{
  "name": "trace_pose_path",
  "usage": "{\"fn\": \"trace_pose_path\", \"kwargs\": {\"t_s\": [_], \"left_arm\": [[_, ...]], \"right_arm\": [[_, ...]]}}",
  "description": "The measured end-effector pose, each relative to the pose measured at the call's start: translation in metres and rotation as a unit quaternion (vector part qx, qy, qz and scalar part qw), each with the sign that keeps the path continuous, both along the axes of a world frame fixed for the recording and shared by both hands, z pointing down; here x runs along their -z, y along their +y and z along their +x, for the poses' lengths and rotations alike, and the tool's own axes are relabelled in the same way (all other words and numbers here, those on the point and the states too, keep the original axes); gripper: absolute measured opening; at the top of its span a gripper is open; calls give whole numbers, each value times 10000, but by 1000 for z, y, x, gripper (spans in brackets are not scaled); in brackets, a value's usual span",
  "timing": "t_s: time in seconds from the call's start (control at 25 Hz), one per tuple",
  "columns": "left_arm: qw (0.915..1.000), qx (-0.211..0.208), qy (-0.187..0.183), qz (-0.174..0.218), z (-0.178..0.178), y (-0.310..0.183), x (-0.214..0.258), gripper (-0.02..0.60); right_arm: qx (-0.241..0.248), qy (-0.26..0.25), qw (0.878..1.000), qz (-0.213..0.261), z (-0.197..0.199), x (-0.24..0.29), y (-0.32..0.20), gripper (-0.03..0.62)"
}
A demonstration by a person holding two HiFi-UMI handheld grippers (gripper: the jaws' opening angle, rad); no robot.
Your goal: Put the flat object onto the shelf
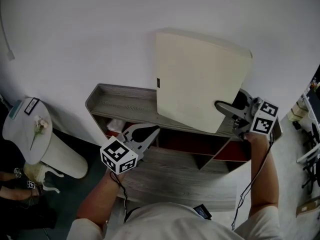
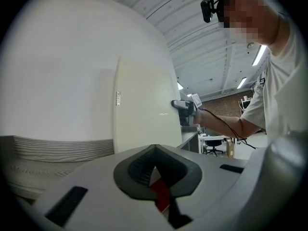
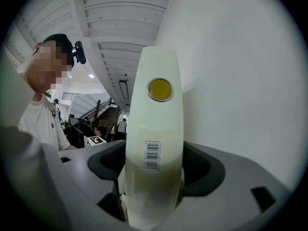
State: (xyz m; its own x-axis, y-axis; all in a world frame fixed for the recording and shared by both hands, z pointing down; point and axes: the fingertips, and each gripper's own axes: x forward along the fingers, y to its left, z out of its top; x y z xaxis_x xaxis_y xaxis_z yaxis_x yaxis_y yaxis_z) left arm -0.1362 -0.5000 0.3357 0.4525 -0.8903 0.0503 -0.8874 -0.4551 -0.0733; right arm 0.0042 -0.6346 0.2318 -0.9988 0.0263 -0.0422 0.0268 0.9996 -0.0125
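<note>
We find the board (image 1: 200,81) placed at the shelf's (image 1: 115,104) right end, right gripper (image 1: 222,106) released (left gripper (image 1: 150,132) clenched, empty): withdraw next.

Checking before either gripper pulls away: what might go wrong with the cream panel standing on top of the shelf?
1. The cream panel stands on its edge on the shelf top by the wall; left unsupported, it may tip forward or slide off.
2. The right gripper has its jaws either side of the panel's edge, so a crooked withdrawal might drag it along.
3. The left gripper, jaws together and clear of the panel, probably couldn't steady it in time.
</note>
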Motion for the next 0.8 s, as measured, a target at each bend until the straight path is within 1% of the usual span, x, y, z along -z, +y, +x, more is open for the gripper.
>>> {"fn": "trace_pose_path", "kwargs": {"t_s": [0.2, 0.32, 0.52, 0.8], "left_arm": [[9999, -91, 38, -34, -1, 10, 0, 15], [9999, -155, 73, 0, -1, 15, 2, 14], [9995, -314, 100, 26, -1, 29, 1, 14], [9983, -567, 143, 24, -8, 58, -5, 15]], "right_arm": [[-319, -19, 9995, 12, 13, 0, 2, 324], [-567, 76, 9983, 49, 25, -6, 4, 324], [-1078, 172, 9940, -120, 49, -24, 13, 324], [-1575, 329, 9866, -256, 59, -57, 57, 322]]}}
